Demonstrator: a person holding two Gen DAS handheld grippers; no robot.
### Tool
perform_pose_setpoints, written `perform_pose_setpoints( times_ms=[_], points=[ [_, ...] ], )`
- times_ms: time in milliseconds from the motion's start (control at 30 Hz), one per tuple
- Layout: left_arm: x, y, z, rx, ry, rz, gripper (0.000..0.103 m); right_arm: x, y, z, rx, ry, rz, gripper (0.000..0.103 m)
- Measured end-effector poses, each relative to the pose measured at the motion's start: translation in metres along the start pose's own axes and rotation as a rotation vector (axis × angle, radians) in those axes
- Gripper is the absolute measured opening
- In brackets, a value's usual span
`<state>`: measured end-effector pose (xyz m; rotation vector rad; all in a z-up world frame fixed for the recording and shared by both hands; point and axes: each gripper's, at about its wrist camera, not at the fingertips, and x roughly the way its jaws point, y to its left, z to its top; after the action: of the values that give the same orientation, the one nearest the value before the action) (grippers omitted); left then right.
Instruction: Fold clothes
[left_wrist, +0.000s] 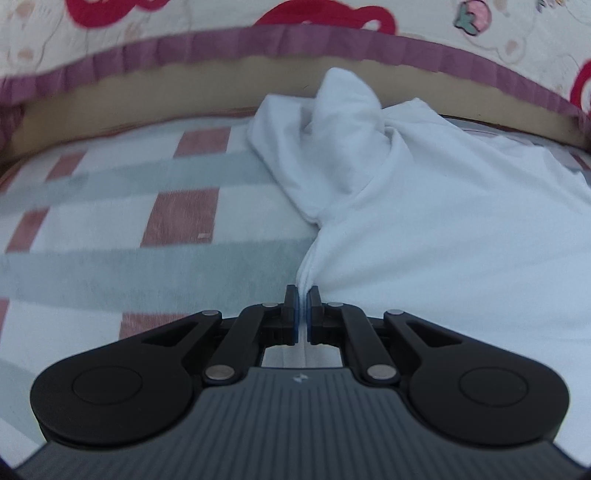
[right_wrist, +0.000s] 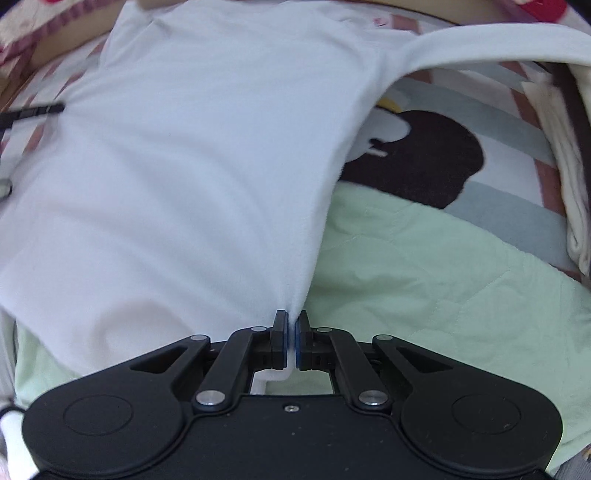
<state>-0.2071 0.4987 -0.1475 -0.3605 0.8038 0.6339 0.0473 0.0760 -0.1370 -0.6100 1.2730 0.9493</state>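
Left wrist view: left tongs (left_wrist: 303, 301) pinch a gathered edge of a white garment (left_wrist: 424, 229), which spreads ahead and rightward over a striped blanket (left_wrist: 110, 206).

Right wrist view: right tongs (right_wrist: 291, 334) clamp another edge; the garment (right_wrist: 184, 166) stretches ahead and leftward, one sleeve (right_wrist: 480, 48) trailing right.

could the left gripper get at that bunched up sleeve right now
Probably not as things stand: the left gripper is shut on the white shirt hem. The bunched sleeve lies unobstructed ahead.
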Motion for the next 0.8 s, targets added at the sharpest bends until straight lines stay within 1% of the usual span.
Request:
perform_pose_setpoints(
  times_ms=[100, 133, 200, 233, 267, 300, 333, 367, 400, 433, 467, 500, 567, 667, 733, 800],
  points=[
    [-0.008, 0.009, -0.004, -0.041, 0.015, -0.036, 0.005, 0.005, -0.007, -0.006, 0.01, 0.051, 0.033, 0.005],
    [-0.011, 0.012, -0.005, -0.055, 0.019, -0.048, 0.005, 0.004, -0.011, -0.007, 0.024, 0.051, 0.047, 0.006],
    [-0.016, 0.018, -0.007, -0.083, 0.029, -0.072, 0.006, -0.005, -0.02, -0.01, 0.082, 0.004, 0.085, 0.012],
    [-0.019, 0.021, -0.008, -0.096, 0.034, -0.084, 0.006, -0.011, -0.023, -0.011, 0.106, -0.023, 0.107, 0.013],
    [-0.022, 0.024, -0.009, -0.11, 0.039, -0.096, 0.01, -0.017, -0.027, -0.013, 0.13, -0.048, 0.128, 0.016],
    [-0.025, 0.026, -0.011, -0.124, 0.044, -0.108, 0.015, -0.022, -0.03, -0.015, 0.154, -0.07, 0.149, 0.02],
    [-0.027, 0.029, -0.012, -0.138, 0.048, -0.12, 0.019, -0.026, -0.034, -0.016, 0.177, -0.086, 0.171, 0.038],
    [-0.033, 0.033, -0.015, -0.14, 0.055, -0.136, 0.028, -0.03, -0.038, -0.017, 0.198, -0.098, 0.188, 0.049],
    [-0.041, 0.036, -0.019, -0.135, 0.063, -0.156, 0.034, -0.033, -0.04, -0.017, 0.21, -0.101, 0.195, 0.049],
    [-0.048, 0.039, -0.023, -0.121, 0.074, -0.166, 0.035, -0.034, -0.039, -0.018, 0.209, -0.095, 0.198, 0.049],
    [-0.055, 0.041, -0.028, -0.101, 0.088, -0.17, 0.036, -0.034, -0.037, -0.018, 0.198, -0.086, 0.201, 0.049],
    [-0.06, 0.044, -0.033, -0.08, 0.101, -0.171, 0.041, -0.034, -0.032, -0.018, 0.183, -0.072, 0.202, 0.049],
    [-0.068, 0.05, -0.045, -0.062, 0.132, -0.187, 0.048, -0.026, -0.023, -0.017, 0.123, -0.017, 0.204, 0.052],
    [-0.067, 0.054, -0.065, -0.102, 0.199, -0.271, 0.05, -0.007, -0.014, -0.016, 0.063, 0.084, 0.195, 0.056],
    [-0.064, 0.051, -0.072, -0.11, 0.211, -0.296, 0.051, 0.005, -0.011, -0.013, 0.051, 0.14, 0.194, 0.056],
    [-0.059, 0.045, -0.078, -0.112, 0.212, -0.309, 0.056, 0.014, -0.01, -0.009, 0.054, 0.188, 0.197, 0.057]
  ],
)
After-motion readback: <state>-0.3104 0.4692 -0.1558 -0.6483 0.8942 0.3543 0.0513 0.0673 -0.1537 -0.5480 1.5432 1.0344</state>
